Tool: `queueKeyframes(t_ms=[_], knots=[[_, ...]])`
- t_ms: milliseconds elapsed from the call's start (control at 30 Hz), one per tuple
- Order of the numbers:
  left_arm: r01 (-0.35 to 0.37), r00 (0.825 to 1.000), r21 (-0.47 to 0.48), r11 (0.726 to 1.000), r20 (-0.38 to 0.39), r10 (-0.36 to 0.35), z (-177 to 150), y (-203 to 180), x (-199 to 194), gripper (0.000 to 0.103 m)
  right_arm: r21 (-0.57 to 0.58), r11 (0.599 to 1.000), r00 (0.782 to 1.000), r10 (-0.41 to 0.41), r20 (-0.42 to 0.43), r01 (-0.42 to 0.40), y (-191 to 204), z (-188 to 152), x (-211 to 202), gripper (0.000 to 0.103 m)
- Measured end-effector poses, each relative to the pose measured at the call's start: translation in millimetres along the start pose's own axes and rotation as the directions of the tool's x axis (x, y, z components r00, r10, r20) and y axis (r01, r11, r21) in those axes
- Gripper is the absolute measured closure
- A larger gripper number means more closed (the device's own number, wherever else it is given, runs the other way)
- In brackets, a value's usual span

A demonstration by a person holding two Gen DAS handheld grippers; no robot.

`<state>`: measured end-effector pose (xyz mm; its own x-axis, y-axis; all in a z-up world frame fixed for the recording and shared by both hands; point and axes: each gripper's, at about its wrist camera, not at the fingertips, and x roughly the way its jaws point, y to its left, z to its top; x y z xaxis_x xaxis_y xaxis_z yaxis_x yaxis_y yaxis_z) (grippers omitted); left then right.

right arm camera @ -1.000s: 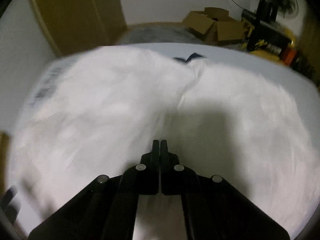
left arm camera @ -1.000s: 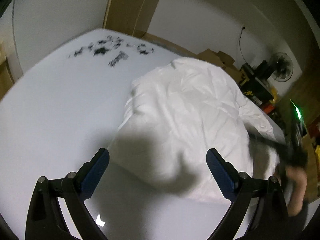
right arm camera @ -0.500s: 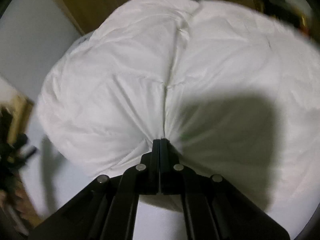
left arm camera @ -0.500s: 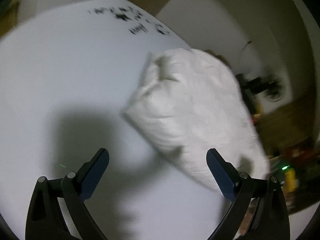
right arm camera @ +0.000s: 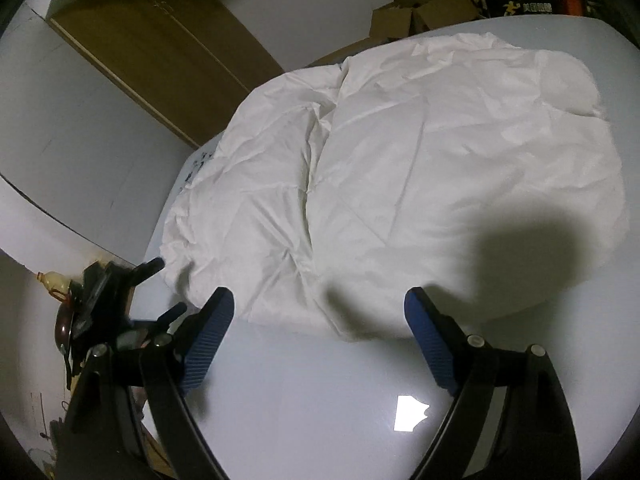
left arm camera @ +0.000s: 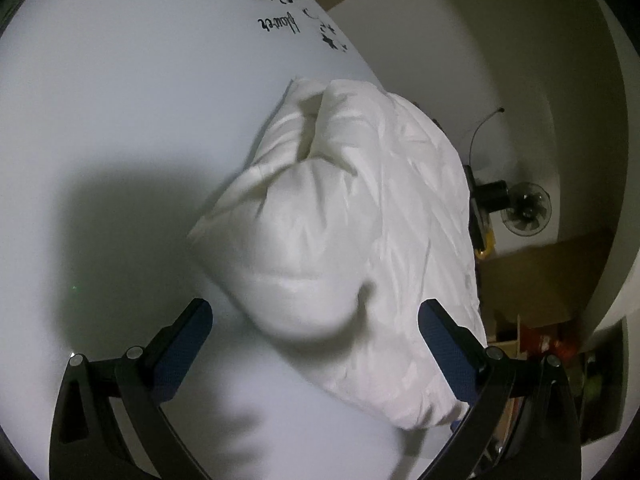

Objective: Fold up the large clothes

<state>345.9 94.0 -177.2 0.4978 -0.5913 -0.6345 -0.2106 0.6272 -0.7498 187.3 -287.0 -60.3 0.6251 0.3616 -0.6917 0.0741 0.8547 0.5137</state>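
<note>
**White padded garment lies folded on a pale bench, both hand-held grippers empty**

A large white padded garment (right arm camera: 400, 168), puffy and creased like a down coat or quilted cover, lies on a smooth pale bench (right arm camera: 320, 400). From the right wrist view it spreads across the far half of the bench, with a seam or fold line running down its middle and its near edge lying just ahead of the fingertips. From the left wrist view the same garment (left arm camera: 360, 220) appears as a thick, doubled bundle with layers stacked, which suggests at least one fold is already made. A black floral print (left arm camera: 280, 4) marks the far end of the bench.

The right hand-held gripper (right arm camera: 320, 332) is letting go: its jaws are opening and stand wide, blue pads apart, with nothing between them. Only bare bench lies between the fingers, and the garment's edge sits just beyond. This reads as a release after laying the fabric down.

The left hand-held gripper (left arm camera: 316, 340) is also spread wide and grasps nothing. It points down at the garment's near rounded corner, which lies between and just beyond its fingers, apparently lined up for the next grasp.

Behind the bench are cardboard boxes (right arm camera: 420, 12), a wooden door panel (right arm camera: 160, 52) and a small fan (left arm camera: 526, 210).
</note>
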Motion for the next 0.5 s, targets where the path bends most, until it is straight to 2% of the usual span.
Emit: queueKeyframes(t_ms=[133,367,500], knots=[[0.014,1.000,-0.008,1.000,0.007,-0.014,9,0,9,0.000,-0.015,1.000,1.000,-0.003,0.011,0.003,-8,0,-6,0.015],[0.038,0.999,0.000,0.999,0.004,-0.038,23,-7,28,0.000,-0.003,1.000,1.000,0.002,-0.021,-0.002,-17,-1,2,0.015],[0.039,0.999,-0.037,0.999,0.008,-0.038,33,-9,33,0.002,-0.025,0.999,0.999,-0.029,-0.023,0.028,-16,0,6,0.015]])
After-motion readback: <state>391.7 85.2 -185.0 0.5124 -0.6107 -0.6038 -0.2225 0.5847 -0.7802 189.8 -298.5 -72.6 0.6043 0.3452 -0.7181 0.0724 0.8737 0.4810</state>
